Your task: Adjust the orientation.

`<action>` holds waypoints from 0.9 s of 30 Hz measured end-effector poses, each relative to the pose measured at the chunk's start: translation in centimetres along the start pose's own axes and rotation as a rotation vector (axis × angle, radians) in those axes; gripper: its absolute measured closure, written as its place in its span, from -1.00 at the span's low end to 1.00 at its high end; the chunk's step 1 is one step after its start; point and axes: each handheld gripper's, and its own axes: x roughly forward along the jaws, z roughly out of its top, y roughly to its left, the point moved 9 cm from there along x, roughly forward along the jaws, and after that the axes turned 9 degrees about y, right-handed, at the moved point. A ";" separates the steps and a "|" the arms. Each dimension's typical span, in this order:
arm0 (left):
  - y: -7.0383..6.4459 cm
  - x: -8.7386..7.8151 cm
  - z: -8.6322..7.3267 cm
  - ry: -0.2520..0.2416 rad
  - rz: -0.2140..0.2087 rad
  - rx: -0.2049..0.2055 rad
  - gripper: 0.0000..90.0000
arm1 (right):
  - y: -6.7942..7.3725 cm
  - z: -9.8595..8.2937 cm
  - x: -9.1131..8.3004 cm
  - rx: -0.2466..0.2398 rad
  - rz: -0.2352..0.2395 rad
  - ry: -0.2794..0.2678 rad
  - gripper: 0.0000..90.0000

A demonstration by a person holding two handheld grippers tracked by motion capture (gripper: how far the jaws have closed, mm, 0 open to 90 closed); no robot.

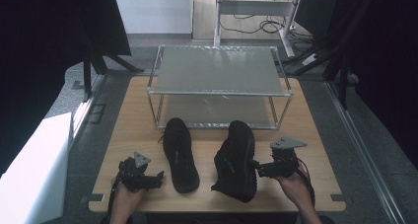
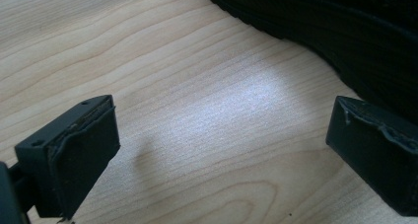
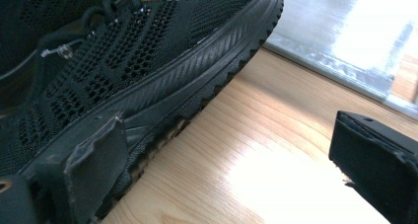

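Shoes: your right hand-held gripper (image 1: pixel 257 168), spread wide, sits at 3 o'clock of the right shoe (image 1: pixel 237 160); your left hand-held gripper (image 1: pixel 158 178), spread too, at 9 o'clock of the left shoe (image 1: pixel 180 154).

Our left claw (image 1: pixel 158 176) is a black blocky tool with a small grey three-cornered plate on top and a dark cable trailing near our hand. Our right claw (image 1: pixel 255 166) is black too, and its grey plate looks larger, with small holes. Each claw's pads (image 2: pixel 83 157) are black rectangular blocks with worn, frayed edges and small screw holes. Our forearms are bare.
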 end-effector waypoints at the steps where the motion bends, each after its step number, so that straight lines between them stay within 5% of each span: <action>1: 0.0 0.0 0.0 0.000 0.000 0.000 -1.00 | -0.2 -0.2 -0.1 0.004 -0.001 0.001 -0.95; 14: -0.2 0.1 0.0 0.005 -0.003 0.003 -1.00 | -3.8 -4.0 -0.1 0.047 -0.062 0.093 -0.85; 17: -0.2 0.1 0.0 0.008 -0.006 0.000 -1.00 | -5.1 -5.1 -0.4 0.094 -0.059 0.096 -0.86; 27: -0.5 0.0 -0.2 0.029 -0.025 -0.021 -0.97 | -5.6 -6.0 -0.8 0.130 -0.048 0.056 -0.87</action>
